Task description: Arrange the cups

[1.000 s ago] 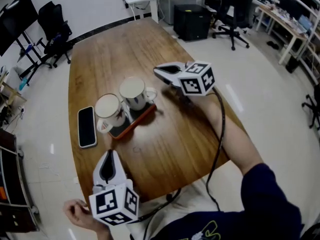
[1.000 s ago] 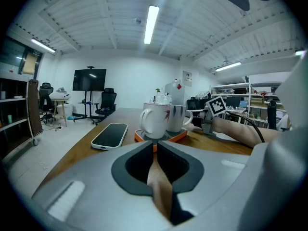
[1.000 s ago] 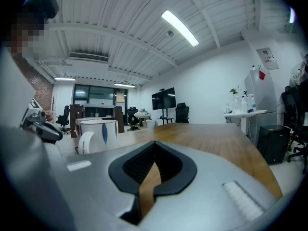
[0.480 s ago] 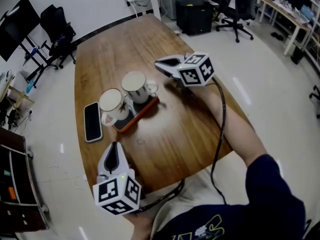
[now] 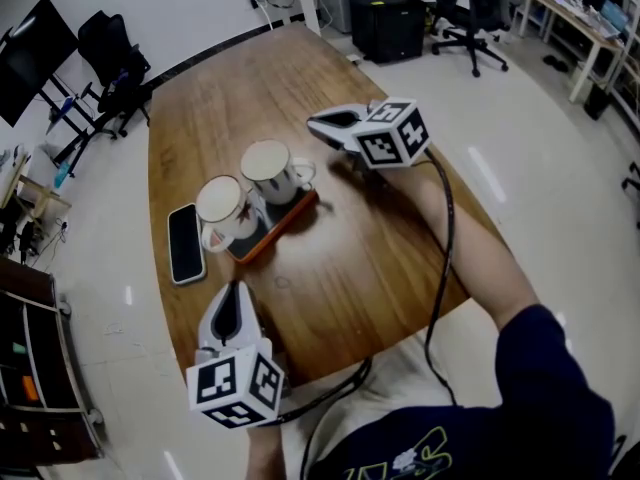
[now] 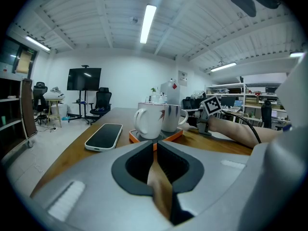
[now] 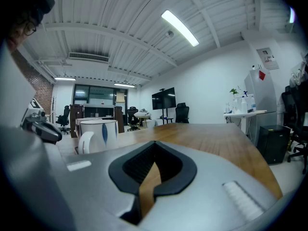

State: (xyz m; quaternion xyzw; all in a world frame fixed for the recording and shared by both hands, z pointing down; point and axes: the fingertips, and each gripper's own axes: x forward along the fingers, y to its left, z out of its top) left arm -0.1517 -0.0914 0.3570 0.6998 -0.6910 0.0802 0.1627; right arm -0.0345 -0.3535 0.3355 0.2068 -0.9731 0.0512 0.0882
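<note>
Two white cups stand side by side on a small orange tray (image 5: 292, 220) in the middle of the wooden table. The rear cup (image 5: 268, 168) has its handle toward the right; the nearer cup (image 5: 222, 208) is closer to the table's left edge. From the left gripper view, both cups (image 6: 150, 121) rise just ahead on the tray (image 6: 169, 135). My left gripper (image 5: 231, 296) hovers near the table's front edge, shut and empty, short of the tray. My right gripper (image 5: 316, 124) sits right of the rear cup, shut and empty, tips apart from it. Its view shows the cups (image 7: 97, 132) at the left.
A phone (image 5: 186, 243) lies flat left of the tray, also seen as a phone (image 6: 104, 136) in the left gripper view. A black cable runs from the right gripper along the forearm. Office chairs, desks and a black cabinet stand on the floor around the table.
The head camera's view has shifted a little. The cups, the tray and both grippers keep their places.
</note>
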